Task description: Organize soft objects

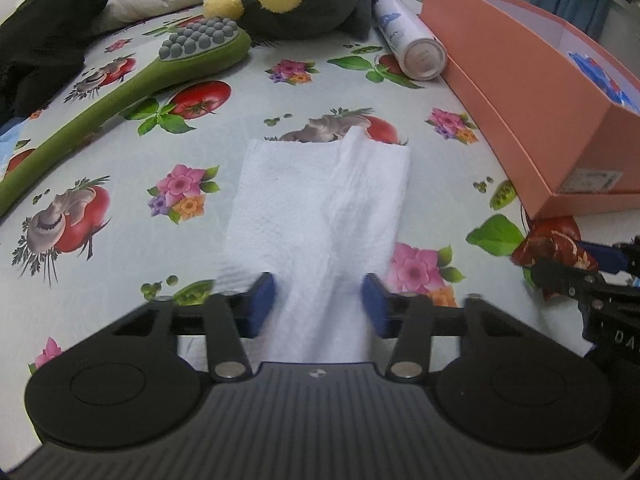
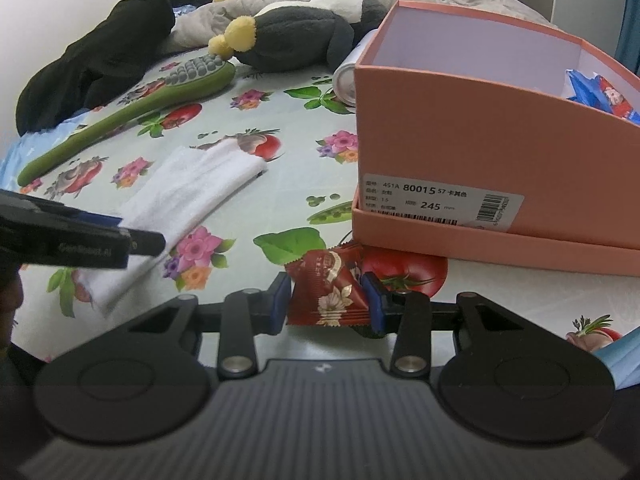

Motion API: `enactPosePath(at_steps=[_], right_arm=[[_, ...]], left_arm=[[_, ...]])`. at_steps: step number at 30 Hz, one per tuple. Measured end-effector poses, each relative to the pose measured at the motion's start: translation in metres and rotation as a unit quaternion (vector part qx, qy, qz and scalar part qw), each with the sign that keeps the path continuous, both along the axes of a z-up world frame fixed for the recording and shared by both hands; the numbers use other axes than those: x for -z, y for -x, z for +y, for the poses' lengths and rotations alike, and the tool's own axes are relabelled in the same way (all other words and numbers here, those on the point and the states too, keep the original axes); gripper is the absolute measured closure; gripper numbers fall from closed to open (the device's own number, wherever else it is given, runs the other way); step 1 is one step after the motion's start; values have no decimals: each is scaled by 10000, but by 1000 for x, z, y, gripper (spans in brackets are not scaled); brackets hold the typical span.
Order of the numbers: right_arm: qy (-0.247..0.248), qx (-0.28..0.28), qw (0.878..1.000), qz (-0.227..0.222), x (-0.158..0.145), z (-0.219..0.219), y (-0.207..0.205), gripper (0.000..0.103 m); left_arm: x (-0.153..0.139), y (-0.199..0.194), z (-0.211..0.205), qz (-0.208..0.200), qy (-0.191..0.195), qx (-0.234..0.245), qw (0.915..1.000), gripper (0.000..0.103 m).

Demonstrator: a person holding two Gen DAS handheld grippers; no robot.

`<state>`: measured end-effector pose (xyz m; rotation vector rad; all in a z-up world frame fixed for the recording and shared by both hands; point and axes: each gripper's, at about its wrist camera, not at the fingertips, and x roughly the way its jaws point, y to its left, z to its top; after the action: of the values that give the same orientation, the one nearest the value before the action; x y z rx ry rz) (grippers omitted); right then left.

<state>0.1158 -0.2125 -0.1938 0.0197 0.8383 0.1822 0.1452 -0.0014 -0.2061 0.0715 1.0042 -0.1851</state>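
Note:
A folded white cloth [image 1: 320,196] lies on the flowered tablecloth. Its near end is bunched up between the blue pads [image 1: 262,304] of my left gripper [image 1: 318,304], which is shut on it. In the right wrist view the same cloth [image 2: 192,184] runs under the left gripper [image 2: 120,236]. My right gripper [image 2: 327,304] is shut on a red snack packet [image 2: 332,280], just in front of the pink shoebox [image 2: 460,152]. The left wrist view shows that packet [image 1: 552,240] at its right edge.
The open pink box [image 1: 520,80] holds blue packets [image 2: 600,96]. A white spray can [image 1: 412,40] lies against its far side. A green massage brush [image 1: 120,92], a grey and yellow plush toy [image 1: 304,0] and a black garment [image 1: 48,28] lie at the back left.

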Motion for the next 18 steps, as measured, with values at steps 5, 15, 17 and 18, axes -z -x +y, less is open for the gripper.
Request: enactPosePath(at_steps=[5,15,17,18], right_arm=[[-25,8,10000,-4,0,-1,-1,62],[-131,31,9996,-228,-24,-3,4,63],[-167,18,9994,-311,-33,-3,5,63],[-185,4,9992,-366,-39,-2,6,63]], left_arm=[[-1,-5,1,-61,17,-114,9999,96],[-19,4,3,-168,213,-299,9992,97],[-27,7,5,-231,326,-404,9984,97],[-34,9,6,-279,404,-460,9977,97]])
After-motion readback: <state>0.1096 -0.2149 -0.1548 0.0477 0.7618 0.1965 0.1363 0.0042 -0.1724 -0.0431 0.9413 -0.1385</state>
